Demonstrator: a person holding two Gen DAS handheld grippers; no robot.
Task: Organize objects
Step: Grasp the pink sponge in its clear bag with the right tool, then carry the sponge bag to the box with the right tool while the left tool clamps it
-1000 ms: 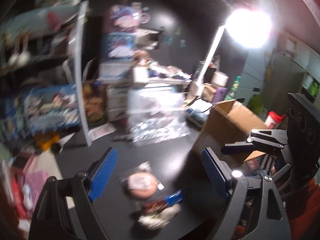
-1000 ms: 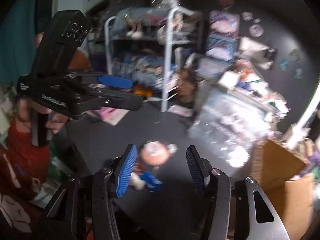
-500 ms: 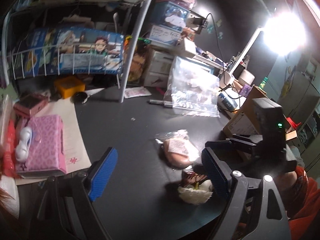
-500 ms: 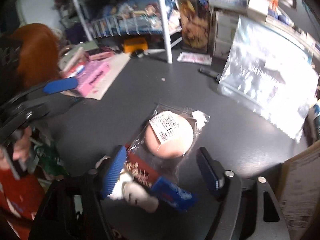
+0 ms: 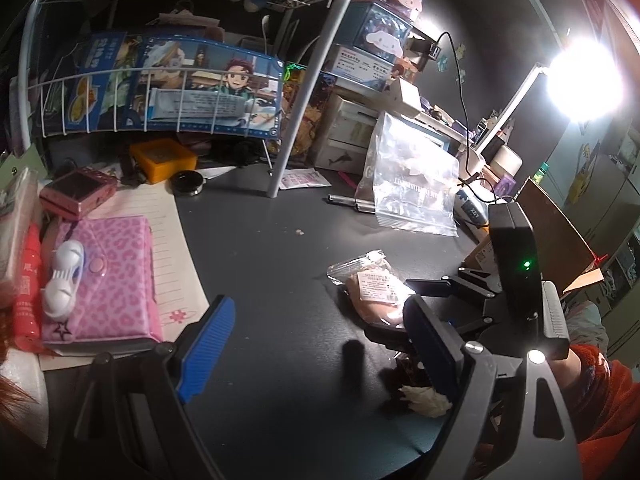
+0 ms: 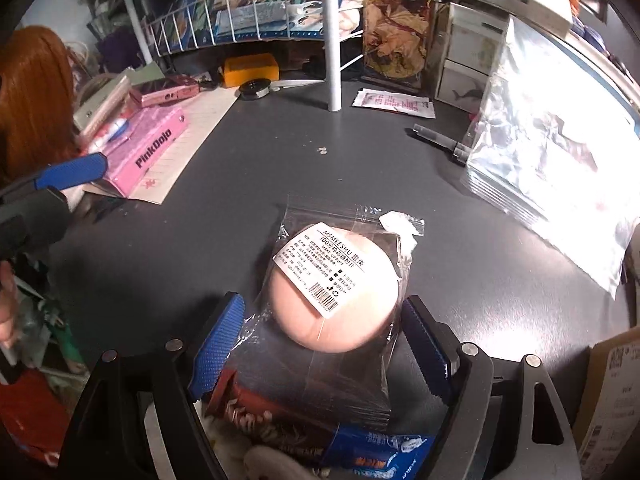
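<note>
— Where's the left gripper (image 5: 316, 344)?
— At nine o'clock, jaws wide over bare dark desk (image 5: 272, 264), holding nothing.
— And the wrapped makeup puff (image 6: 334, 292)?
— Lying between the right gripper (image 6: 320, 344)'s spread pads, at its twelve o'clock, ungrasped.

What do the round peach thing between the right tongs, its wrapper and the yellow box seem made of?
Puff: soft matte sponge or cotton, probably; its label reads "make up puff". Wrapper: thin clear plastic film, glossy and creased. Yellow box: looks like smooth hard plastic, though that is uncertain.
</note>
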